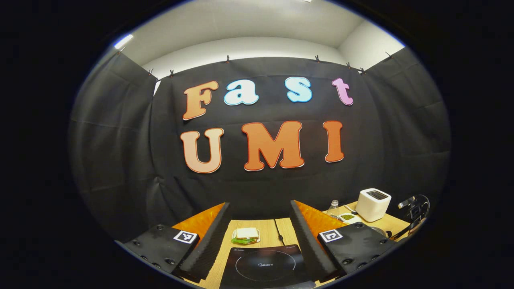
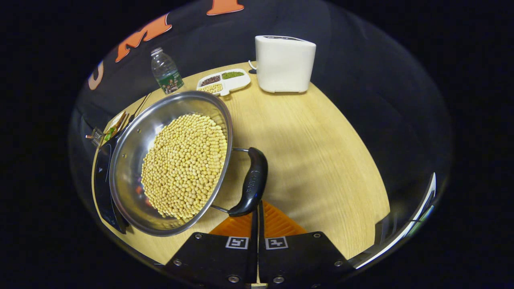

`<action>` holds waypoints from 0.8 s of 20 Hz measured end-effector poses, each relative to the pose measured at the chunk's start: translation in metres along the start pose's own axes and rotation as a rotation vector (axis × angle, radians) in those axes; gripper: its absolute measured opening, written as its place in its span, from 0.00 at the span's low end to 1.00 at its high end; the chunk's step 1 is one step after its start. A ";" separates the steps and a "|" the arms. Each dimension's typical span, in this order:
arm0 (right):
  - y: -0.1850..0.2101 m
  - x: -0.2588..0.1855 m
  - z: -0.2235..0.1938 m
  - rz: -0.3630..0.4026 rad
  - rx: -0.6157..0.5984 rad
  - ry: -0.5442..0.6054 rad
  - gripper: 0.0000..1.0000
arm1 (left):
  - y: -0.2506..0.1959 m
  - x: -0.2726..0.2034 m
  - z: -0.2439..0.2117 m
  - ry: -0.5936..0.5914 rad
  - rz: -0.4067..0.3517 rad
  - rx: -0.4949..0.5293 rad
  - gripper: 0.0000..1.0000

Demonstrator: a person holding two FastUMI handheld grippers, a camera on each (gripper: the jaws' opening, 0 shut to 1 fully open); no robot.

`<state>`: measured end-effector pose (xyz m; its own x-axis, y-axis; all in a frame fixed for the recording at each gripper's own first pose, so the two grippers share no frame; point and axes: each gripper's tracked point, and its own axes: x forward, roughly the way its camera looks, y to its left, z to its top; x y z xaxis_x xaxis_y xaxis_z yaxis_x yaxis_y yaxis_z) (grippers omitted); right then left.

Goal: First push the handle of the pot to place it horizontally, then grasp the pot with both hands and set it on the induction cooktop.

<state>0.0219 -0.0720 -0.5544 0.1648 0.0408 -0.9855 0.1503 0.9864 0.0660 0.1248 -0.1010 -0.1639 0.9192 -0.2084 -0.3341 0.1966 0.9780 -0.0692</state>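
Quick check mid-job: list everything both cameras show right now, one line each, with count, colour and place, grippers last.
pot: one, steel, full of yellow beans, on the table beside the cooktop
pot handle: one, black, right at the right gripper's fingertips
cooktop: one, black, on the table below the left gripper
sandwich: one, white bread with green filling, behind the cooktop
toaster: one, white, far side of the table
bottle: one, clear, green label, far edge
tray: one, white, three compartments of dark, green and yellow grains, by the toaster
table: one, light wood
left gripper: open, above the cooktop
right gripper: fingers together, nothing between them
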 end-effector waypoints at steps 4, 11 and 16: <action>-0.011 0.002 0.014 -0.032 0.019 -0.013 0.01 | -0.004 0.008 -0.010 0.016 -0.006 0.000 0.96; -0.010 0.017 0.042 -0.026 0.035 -0.015 0.00 | -0.019 0.028 -0.028 0.036 -0.019 0.044 0.95; -0.024 0.026 0.070 0.002 0.089 -0.055 0.00 | -0.025 0.040 -0.039 0.069 -0.026 0.035 0.96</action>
<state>0.0911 -0.1057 -0.5702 0.2178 0.0318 -0.9755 0.2356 0.9682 0.0842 0.1430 -0.1337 -0.2123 0.8883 -0.2315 -0.3966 0.2326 0.9715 -0.0459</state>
